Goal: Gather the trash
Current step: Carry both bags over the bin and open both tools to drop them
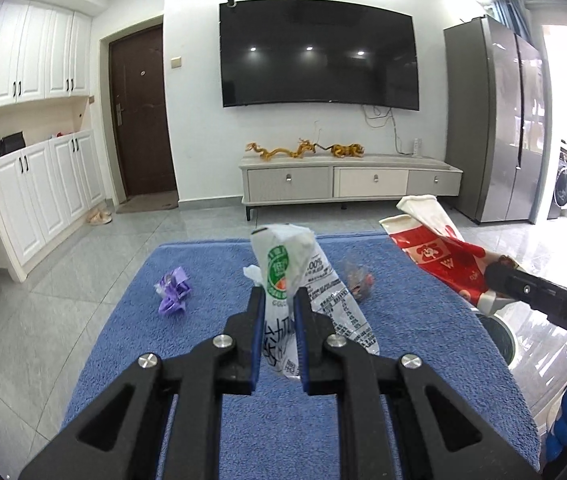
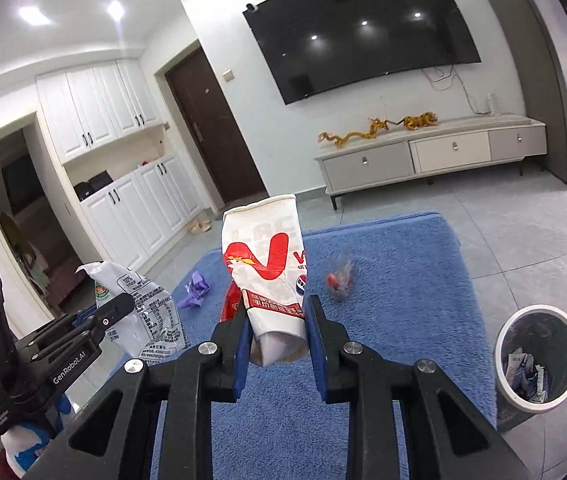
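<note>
red "v" marks the crushed paper cup (image 2: 265, 276) pinched in my right gripper (image 2: 277, 316); my left gripper (image 1: 279, 306) pinches a clear plastic bag (image 1: 303, 280) printed "100%", other print unreadable.

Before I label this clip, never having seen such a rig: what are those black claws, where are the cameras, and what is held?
They are two hand-held grippers, each with a fisheye camera looking along its fingers. The left gripper pinches a clear printed plastic bag. The right gripper clamps a crushed red-and-white paper cup. On the blue fluffy mat lie a crumpled purple wrapper and a clear wrapper with red bits. A white round bin stands beside the mat.
</note>
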{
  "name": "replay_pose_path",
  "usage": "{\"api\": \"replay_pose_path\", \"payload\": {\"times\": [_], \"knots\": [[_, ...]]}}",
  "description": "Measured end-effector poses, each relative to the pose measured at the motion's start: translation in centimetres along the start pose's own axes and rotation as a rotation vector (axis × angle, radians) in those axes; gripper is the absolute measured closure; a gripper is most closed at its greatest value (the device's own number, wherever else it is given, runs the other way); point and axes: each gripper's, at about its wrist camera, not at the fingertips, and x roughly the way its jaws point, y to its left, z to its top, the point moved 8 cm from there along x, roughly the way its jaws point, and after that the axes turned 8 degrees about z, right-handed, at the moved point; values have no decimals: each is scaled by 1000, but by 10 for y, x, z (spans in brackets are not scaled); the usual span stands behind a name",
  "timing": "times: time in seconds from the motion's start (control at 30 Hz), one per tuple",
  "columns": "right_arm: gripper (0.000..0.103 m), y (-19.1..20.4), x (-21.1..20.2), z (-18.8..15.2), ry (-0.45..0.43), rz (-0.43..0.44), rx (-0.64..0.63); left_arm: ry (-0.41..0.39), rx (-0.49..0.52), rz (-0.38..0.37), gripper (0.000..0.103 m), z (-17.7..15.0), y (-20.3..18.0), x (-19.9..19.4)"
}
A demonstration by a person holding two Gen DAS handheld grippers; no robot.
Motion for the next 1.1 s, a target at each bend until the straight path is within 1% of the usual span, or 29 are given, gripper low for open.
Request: {"api": "replay_pose_path", "payload": {"times": [0.17,0.23,0.33,0.5,0.57,0.67,0.8,0.9,1.1], "knots": [[79,-10,-19,5,-39,-17,22,-16,28,-27,90,10,-19,-6],[79,-16,-26,7,-52,-29,32,-12,35,-52,90,13,-29,-7],[79,-29,-35,9,-70,-59,59,2,53,-104,90,17,-49,-6],[79,-62,-54,6,-99,-137,129,55,96,-229,90,22,-101,1],[79,-81,-61,3,-108,-178,170,81,112,-272,90,23,-125,5],[79,-110,-71,-1,-114,-237,229,103,145,-316,90,28,-160,11],[79,-162,-85,-14,-116,-332,342,148,188,-366,90,28,-210,24],[79,-196,-95,-27,-118,-400,414,188,225,-391,90,26,-245,41],[79,-246,-101,-46,-100,-482,520,247,312,-414,90,17,-313,74]]}}
